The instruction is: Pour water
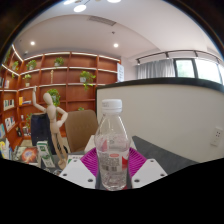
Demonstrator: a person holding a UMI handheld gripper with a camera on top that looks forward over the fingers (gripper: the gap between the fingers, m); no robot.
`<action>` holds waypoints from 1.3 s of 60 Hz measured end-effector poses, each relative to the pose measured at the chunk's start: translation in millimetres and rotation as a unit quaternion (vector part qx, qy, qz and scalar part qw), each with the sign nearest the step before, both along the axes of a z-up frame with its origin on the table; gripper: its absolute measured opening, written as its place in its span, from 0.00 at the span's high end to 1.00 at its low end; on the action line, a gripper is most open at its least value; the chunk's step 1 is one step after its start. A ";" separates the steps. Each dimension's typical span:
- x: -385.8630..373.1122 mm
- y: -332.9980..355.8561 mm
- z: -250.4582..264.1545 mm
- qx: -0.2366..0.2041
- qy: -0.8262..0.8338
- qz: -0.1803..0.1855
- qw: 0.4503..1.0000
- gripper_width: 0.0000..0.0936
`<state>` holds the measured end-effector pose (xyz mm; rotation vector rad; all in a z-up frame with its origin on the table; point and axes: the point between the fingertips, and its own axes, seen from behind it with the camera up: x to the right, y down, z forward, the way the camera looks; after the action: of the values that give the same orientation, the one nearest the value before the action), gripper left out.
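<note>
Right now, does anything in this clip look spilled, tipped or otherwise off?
Nothing stands out. The water bottle stands upright with its cap on, between the pads of the gripper, which press on it from both sides. No spill shows. The wooden mannequin beyond stands upright too.

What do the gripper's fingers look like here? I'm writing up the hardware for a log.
Only the tips of the gripper show. Its two fingers are pale, whitish-grey blocky pieces, each with a magenta pad on its inner face, patterned with a fine grid-like texture. No cables, markings, hand or sleeve are visible.
</note>
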<state>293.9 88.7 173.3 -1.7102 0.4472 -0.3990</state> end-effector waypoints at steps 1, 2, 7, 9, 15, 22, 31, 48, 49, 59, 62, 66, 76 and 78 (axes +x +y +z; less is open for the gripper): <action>3.9 1.0 -5.5 -0.004 0.004 -0.003 1.000 0.59; 14.5 1.0 -17.6 -0.005 0.004 -0.005 1.000 0.59; 9.1 6.2 -29.2 -0.014 0.024 -0.007 1.000 0.59; 15.2 8.7 -39.8 -0.017 0.024 -0.004 1.000 0.59; 19.3 17.4 -56.8 -0.030 0.022 -0.001 0.999 0.59; 18.7 19.1 -65.6 -0.020 0.022 0.003 1.000 0.57; 20.2 17.1 -67.1 -0.007 0.045 -0.001 0.999 0.50; 5.9 -2.9 -82.9 -0.033 0.061 0.014 0.997 0.11; 2.7 -5.5 -84.0 -0.036 0.060 0.017 0.997 0.10; -33.0 -53.8 -85.2 -0.065 0.043 0.029 0.997 0.10; -43.2 -72.9 -77.5 -0.065 0.037 0.033 0.997 0.10; -57.7 -99.0 -60.2 -0.052 0.033 0.034 0.998 0.10; -94.0 -158.0 -20.0 -0.005 0.033 0.044 0.998 0.10; -99.3 -165.4 -15.6 -0.002 0.036 0.047 0.998 0.10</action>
<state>194.6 -76.7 157.8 -1.7460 0.4174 -0.2716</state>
